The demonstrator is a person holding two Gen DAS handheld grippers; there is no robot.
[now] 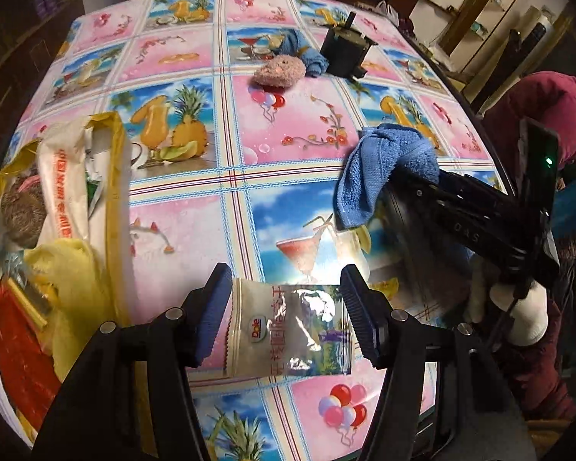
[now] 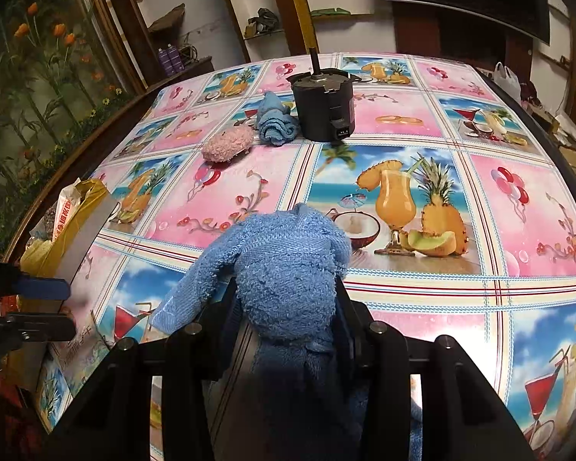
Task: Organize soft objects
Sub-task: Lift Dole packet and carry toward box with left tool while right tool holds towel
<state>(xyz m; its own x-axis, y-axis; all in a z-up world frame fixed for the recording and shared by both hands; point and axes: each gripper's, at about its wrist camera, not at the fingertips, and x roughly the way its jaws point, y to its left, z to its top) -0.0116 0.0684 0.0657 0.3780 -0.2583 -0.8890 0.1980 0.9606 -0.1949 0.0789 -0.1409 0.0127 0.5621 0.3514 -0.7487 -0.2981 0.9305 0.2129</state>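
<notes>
My left gripper (image 1: 284,303) is shut on a Dole snack packet (image 1: 288,330), held above the table's near edge. My right gripper (image 2: 288,307) is shut on a blue towel (image 2: 284,269) and holds it above the table; in the left wrist view that towel (image 1: 380,165) hangs at the right. A second blue towel (image 2: 274,119) and a pink fluffy ball (image 2: 226,144) lie at the far side of the table; both also show in the left wrist view, the towel (image 1: 311,55) behind the ball (image 1: 278,71).
A dark cylindrical motor (image 2: 324,109) stands by the far towel. A yellow bag (image 1: 57,199) with packets and soft items sits at the table's left edge. The patterned tablecloth (image 2: 403,123) covers the table. A person in dark red (image 1: 549,115) is at the right.
</notes>
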